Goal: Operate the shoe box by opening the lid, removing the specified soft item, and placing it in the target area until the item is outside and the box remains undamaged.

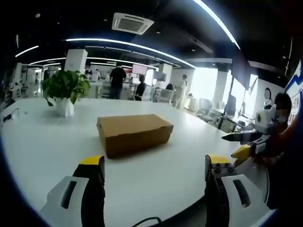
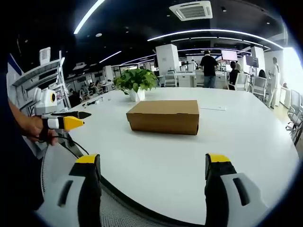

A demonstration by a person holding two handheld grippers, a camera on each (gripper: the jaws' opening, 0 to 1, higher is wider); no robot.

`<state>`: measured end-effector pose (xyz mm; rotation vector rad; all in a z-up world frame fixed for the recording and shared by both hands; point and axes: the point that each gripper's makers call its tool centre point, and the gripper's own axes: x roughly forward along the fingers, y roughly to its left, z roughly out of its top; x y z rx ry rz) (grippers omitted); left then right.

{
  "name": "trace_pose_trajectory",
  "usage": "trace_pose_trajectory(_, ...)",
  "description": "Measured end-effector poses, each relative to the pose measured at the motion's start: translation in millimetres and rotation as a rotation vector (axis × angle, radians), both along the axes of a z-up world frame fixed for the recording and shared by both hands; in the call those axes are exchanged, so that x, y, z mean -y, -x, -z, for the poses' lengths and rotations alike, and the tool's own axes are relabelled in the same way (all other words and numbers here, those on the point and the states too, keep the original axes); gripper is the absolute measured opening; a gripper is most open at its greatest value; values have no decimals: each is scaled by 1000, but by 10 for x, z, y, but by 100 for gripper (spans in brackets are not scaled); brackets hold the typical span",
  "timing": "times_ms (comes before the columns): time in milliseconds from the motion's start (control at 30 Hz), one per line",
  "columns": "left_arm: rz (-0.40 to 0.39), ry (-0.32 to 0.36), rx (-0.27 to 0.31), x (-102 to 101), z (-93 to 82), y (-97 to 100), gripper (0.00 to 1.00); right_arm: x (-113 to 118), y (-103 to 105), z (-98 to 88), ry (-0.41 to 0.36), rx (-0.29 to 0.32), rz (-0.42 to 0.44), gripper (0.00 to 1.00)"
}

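Shoe box [image 1: 135, 134]: lid shut, untouched on tabletop [image 1: 42, 142]. Left gripper [image 1: 154, 175], right gripper [image 2: 151, 172]: jaws wide, empty (well short of box). Step: approach; next, lift lid edge gently.

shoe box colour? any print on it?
Plain brown cardboard shoe box, no print visible; shows best in the right gripper view.

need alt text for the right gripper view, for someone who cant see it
A closed brown cardboard shoe box sits on a large white table, with the right claw open in the foreground, well short of it. A potted plant stands behind the box, and the left claw, held in a hand, enters at left.
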<state>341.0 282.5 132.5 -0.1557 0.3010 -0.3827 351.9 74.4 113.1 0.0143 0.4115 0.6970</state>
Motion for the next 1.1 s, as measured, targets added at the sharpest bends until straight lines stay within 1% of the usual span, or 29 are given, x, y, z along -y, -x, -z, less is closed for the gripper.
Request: trace_pose_trajectory(1100, 4, 5, 0, 9, 0, 0, 87, -3, 0, 11, 1, -4, -2, 86)
